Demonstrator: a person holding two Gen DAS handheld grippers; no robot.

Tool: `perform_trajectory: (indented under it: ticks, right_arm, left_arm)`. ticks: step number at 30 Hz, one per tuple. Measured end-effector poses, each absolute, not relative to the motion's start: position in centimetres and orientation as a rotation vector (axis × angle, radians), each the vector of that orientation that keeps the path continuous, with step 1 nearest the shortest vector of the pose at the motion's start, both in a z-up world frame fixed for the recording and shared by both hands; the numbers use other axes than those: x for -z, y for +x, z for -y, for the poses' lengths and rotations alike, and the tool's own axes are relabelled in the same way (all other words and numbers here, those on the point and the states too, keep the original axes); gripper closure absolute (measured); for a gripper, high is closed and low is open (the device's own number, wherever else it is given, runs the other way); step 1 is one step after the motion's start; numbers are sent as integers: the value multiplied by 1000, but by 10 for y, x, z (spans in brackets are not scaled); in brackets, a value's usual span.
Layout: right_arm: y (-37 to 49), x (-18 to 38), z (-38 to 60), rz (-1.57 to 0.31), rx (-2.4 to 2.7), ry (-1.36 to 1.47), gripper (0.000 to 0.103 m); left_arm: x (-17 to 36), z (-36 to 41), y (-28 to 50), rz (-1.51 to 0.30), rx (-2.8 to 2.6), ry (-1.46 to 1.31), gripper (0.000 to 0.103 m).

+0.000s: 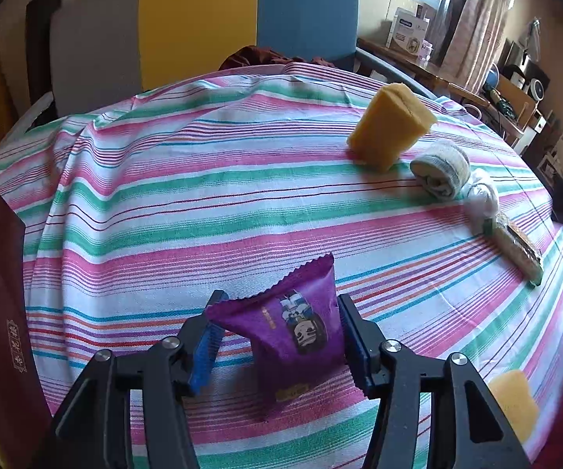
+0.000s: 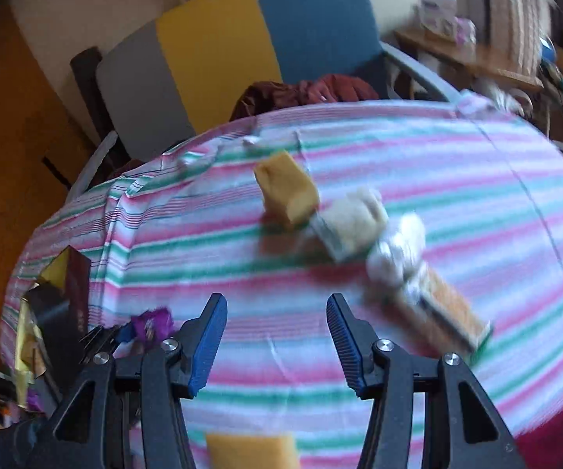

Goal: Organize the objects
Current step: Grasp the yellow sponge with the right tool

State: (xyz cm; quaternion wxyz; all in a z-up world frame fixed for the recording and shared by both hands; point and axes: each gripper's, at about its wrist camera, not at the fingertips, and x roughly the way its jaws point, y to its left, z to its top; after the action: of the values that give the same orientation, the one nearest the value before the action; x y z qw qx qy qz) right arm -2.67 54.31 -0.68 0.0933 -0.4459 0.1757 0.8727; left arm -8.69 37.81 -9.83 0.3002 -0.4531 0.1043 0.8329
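Gripping a purple snack packet upright, long axis vertical, the left claw; right claw released, empty.

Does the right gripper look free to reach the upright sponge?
Probably yes: the right gripper is open and empty, and only bare striped cloth lies between it and the upright sponge.

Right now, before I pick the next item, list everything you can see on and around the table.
Purple snack packet: one, purple, between the left gripper's fingers.
Sponges: two, yellow; one upright far right, one near edge.
Rolled cloth: one, white-grey, beside far sponge.
White bundle: one, next to cloth.
Wrapped bar: one, tan, right side.
Box: one, maroon, left edge.
Tablecloth: one, striped.
Chair: one, grey-yellow-blue, behind.
Left gripper: black, blue pads, holding packet.
Right gripper: open, empty.
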Motion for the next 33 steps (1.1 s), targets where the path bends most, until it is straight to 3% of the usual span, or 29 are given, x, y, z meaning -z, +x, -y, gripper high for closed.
perform_trajectory:
  ticks: [5,16,19,26,33]
  right_arm:
    - [-85,10,-553,-314,-2586,-1348,47]
    - [-165,53,-555,-109,-2481,-1507,38]
    - [-159,52,-555,-69,-2472,-1485,59]
    - [-82,19,-541,-259,-2548,-1391,61]
    - [-20,42,-539,-532,-2512,-1387,60]
  left_arm:
    - [98,-375,-90,-242,-2195,-1208,46]
    - [99,-371,-90,-200,-2187,-1182,46]
    - [99,-369,-90,-179,-2184,-1184,46]
    - [100,-369,-89,-170,-2188,-1170,46]
    - [101,-370,-87,-216,-2221,-1152,53]
